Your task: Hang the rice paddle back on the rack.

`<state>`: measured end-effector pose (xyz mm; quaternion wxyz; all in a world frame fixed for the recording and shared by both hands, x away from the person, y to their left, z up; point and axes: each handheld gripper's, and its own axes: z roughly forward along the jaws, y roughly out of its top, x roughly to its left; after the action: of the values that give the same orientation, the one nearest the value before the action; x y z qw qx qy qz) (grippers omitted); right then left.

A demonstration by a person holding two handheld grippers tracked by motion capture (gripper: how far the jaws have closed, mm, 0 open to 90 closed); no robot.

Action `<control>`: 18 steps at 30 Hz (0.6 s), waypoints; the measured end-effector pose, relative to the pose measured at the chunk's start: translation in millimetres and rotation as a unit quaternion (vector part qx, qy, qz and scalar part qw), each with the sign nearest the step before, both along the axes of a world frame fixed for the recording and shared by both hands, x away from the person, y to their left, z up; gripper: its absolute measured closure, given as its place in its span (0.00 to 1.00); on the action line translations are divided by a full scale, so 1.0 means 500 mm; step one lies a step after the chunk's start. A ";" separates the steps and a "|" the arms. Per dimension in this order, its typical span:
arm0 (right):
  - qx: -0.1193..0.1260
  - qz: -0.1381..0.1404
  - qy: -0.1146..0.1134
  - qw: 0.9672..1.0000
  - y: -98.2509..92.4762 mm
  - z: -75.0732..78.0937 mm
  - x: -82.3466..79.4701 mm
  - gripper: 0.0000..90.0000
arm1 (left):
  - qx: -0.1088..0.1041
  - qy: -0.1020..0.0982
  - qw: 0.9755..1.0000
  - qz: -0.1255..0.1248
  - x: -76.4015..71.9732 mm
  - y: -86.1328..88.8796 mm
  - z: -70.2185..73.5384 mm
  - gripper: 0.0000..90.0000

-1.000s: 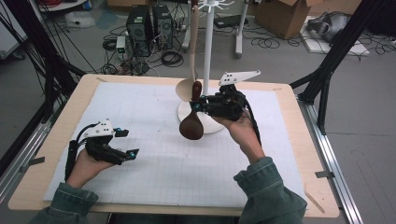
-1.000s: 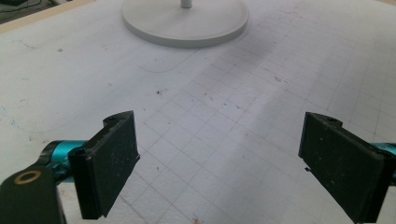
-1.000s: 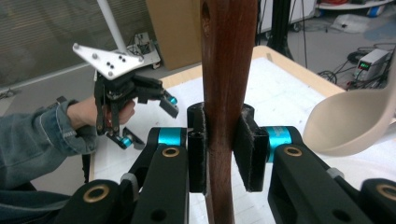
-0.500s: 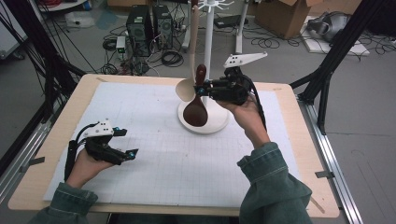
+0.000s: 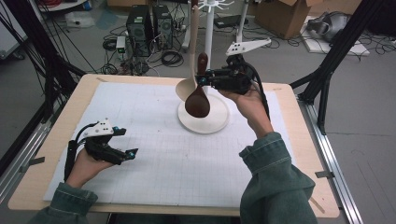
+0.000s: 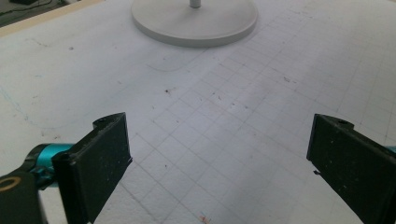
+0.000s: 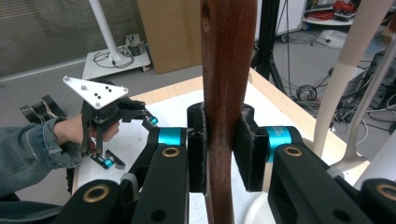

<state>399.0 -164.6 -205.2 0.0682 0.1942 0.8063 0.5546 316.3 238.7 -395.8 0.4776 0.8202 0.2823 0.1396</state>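
A dark spoon (image 5: 198, 95) is clamped by its handle in the right gripper (image 5: 208, 79) and held upright (bowl down) above the stand's round base (image 5: 215, 122), beside a pale spoon (image 5: 188, 84). The left gripper (image 5: 122, 152) rests on the mat (image 5: 163, 163), jaws released after just widening, nothing between them.

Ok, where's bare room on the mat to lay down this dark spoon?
The white mat is bare between the left gripper and the right sleeve. It is crowded around the stand's round base, where the pale spoon hangs.
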 end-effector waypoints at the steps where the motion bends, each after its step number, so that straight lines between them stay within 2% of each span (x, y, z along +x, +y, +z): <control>1: 0.000 0.000 -0.002 1.000 -0.001 0.003 0.002 0.85 | 0.000 0.000 1.000 0.000 0.000 0.000 0.000 0.07; 18: -0.010 -0.004 -0.007 1.000 -0.001 0.051 0.038 0.85 | -0.005 -0.001 1.000 0.007 -0.001 0.005 0.001 0.06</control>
<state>418.0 -165.2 -179.9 0.0783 0.1927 0.8106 0.5475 315.6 241.2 -395.2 0.4811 0.8156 0.2883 0.1419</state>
